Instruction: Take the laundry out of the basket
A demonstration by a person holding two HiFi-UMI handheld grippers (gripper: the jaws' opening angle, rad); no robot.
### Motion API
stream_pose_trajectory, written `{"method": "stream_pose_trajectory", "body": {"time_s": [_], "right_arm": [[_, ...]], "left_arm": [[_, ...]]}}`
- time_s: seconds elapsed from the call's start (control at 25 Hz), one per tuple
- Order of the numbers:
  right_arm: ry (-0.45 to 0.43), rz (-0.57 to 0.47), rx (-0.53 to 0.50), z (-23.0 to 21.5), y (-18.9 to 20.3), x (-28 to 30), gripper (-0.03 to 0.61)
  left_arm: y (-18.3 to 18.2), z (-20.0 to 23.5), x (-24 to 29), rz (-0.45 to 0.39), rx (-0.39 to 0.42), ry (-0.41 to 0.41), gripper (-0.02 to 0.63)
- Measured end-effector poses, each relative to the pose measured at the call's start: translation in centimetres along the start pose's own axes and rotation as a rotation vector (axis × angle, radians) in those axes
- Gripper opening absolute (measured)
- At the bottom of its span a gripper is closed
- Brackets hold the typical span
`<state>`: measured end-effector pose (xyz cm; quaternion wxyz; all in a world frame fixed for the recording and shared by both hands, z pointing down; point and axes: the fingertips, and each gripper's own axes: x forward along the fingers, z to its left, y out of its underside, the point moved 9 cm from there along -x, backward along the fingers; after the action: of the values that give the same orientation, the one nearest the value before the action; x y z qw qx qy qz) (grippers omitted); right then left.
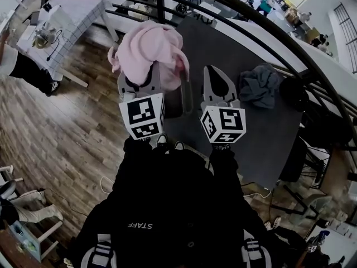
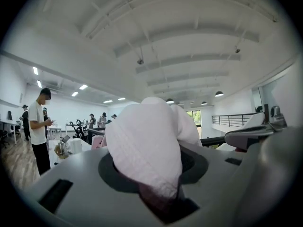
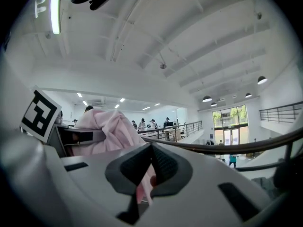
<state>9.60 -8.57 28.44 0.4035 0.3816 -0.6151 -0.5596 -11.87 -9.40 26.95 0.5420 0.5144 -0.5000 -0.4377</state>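
Gripping a bunched pink garment (image 1: 149, 52), the left gripper (image 1: 140, 80) holds it raised in the air, and the cloth covers its fingertips. The right gripper (image 1: 217, 78) has its jaws closed together. Some pink shows in the slit under its pads, but I cannot tell if it is pinched. A grey cloth (image 1: 259, 85) lies on the dark table (image 1: 268, 144).

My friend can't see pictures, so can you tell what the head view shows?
A person in black, seen from above, holds up a pink garment in the left tool near a dark table. The right tool is level beside it, and a grey-blue cloth lies on the table.
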Motion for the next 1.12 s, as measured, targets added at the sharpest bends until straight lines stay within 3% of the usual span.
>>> {"method": "stream_pose_trajectory", "body": {"time_s": [0.36, 1.12], "right_arm": [[0.042, -0.147, 0.026, 0.4, -4.1, 0.1, 0.014], [0.054, -0.213, -0.050, 1.6, -6.1, 0.8, 0.014]], "left_arm": [[-4.1, 0.2, -0.4, -0.110, 0.043, 0.023, 0.169], [-5.4, 0.8, 0.1, -0.169, 0.033, 0.033, 0.170]]}}
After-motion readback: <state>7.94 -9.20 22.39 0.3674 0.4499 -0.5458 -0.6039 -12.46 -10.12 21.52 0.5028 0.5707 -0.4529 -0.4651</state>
